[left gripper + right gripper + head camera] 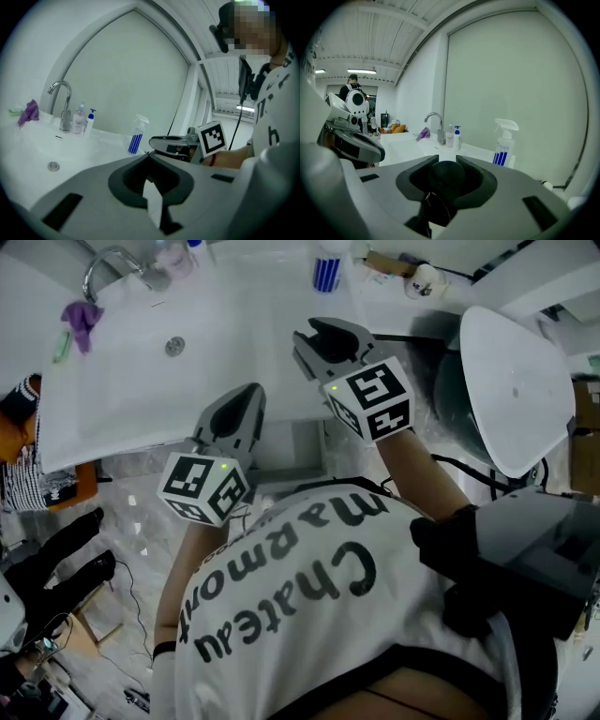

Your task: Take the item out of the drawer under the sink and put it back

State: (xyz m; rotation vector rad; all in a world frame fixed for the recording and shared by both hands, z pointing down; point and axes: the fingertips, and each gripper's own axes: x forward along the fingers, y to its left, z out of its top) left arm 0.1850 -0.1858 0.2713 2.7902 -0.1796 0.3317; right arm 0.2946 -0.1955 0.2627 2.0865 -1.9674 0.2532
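Note:
My right gripper (330, 332) hovers over the white counter to the right of the sink basin (122, 381). It is shut on a black round item (446, 176) that fills the hollow between its jaws (446, 161), with thin strands hanging under it. My left gripper (246, 395) is lower, at the sink's front edge, with its tips together (147, 154) and nothing between them. Below the sink's front edge a grey drawer (298, 448) shows between the two grippers; its inside is mostly hidden.
On the sink stand a chrome faucet (108, 263), soap bottles (79, 119), a purple cloth (82, 315) and a blue-striped spray bottle (326, 268). A white toilet lid (516, 390) is at the right. Another person's dark legs (56, 559) stand at the left.

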